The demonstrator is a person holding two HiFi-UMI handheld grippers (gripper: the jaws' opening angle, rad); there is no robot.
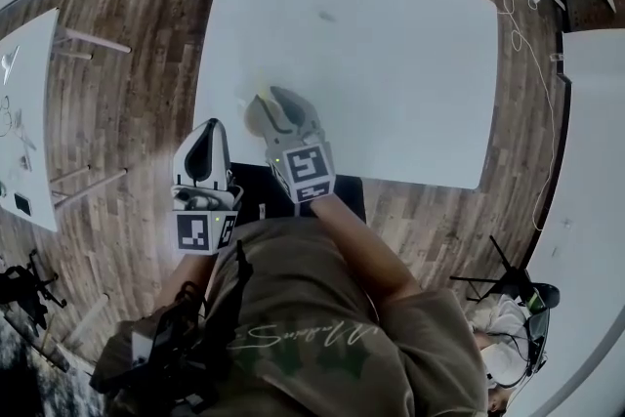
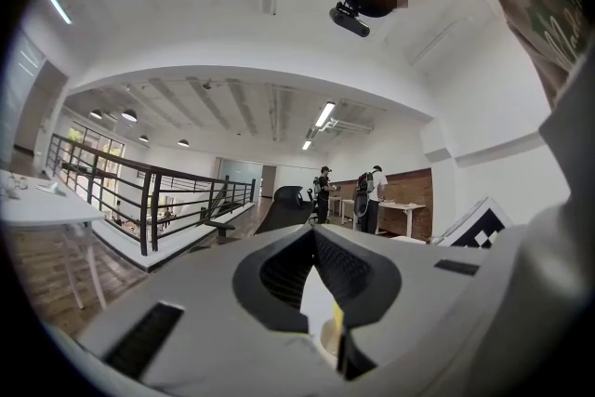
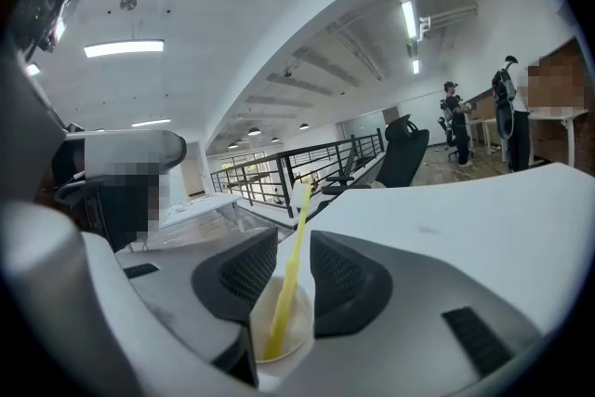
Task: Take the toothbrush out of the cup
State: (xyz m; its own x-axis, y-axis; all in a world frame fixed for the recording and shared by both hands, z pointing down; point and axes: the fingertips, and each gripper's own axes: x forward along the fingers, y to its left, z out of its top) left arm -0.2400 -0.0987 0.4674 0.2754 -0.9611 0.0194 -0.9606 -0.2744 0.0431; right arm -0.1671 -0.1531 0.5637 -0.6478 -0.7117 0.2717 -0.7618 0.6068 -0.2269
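The cup (image 3: 279, 330) stands on the surface (image 1: 391, 63) near its near edge, toward the left corner, between the right tool's (image 3: 294, 237) jaws, with the toothbrush (image 3: 288, 279) leaning inside it. The left tool (image 1: 203, 146) sits left of it, at that corner

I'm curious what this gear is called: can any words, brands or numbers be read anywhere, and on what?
Olive-green shirt: pale cursive print, too blurred to read.
Left gripper's marker cube, right gripper's marker cube: black-and-white square patterns, no letters.
Nothing else is legible.
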